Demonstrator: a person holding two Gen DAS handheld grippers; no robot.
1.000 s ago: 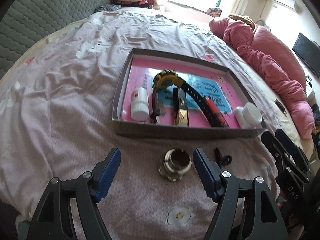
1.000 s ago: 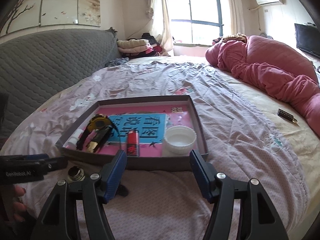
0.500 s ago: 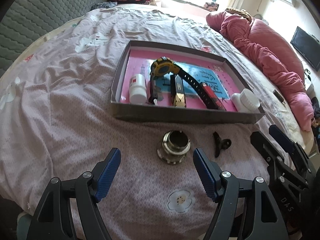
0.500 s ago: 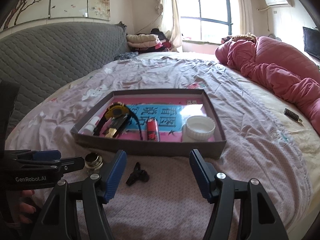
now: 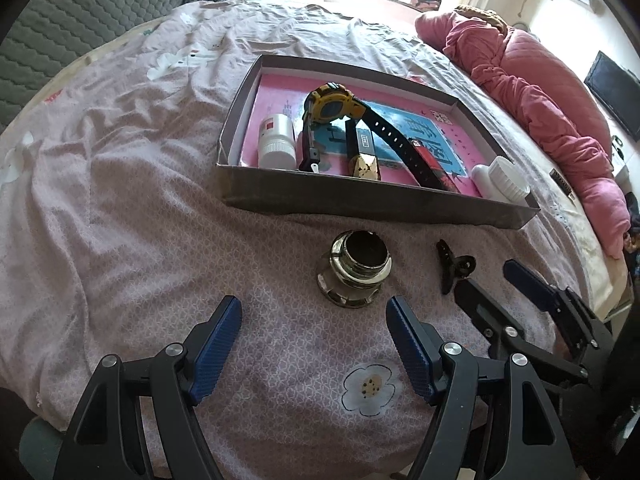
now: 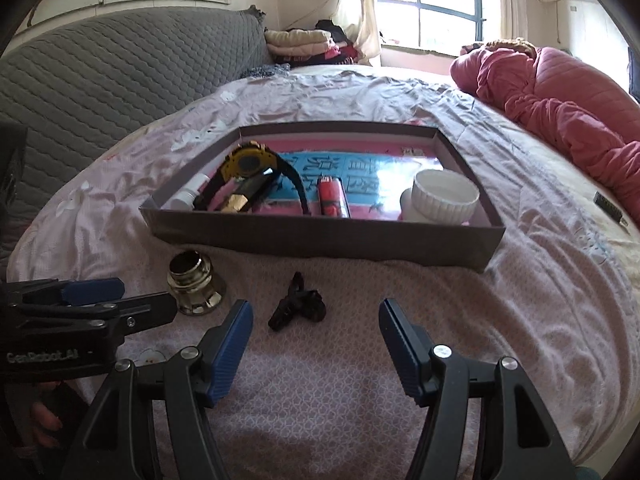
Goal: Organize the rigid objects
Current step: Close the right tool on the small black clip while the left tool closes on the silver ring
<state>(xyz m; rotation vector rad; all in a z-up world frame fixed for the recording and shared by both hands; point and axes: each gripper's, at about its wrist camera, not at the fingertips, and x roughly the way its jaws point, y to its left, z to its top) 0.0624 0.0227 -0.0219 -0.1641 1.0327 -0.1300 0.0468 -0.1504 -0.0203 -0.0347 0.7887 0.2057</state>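
Pickup stage by the looks of it. Left wrist view: left gripper (image 5: 314, 318) is spread wide with nothing in it, lined up on the brass fitting (image 5: 355, 266) sitting on the bed (image 5: 120, 200) just in front of the box (image 5: 360, 200). Next it probably needs to drop over the fitting and squeeze.

Right wrist view: right gripper (image 6: 316, 320) is spread and empty too, aimed at the black clip (image 6: 298, 302) lying near the fitting. It's small and flat, so it'd need a low pinch.
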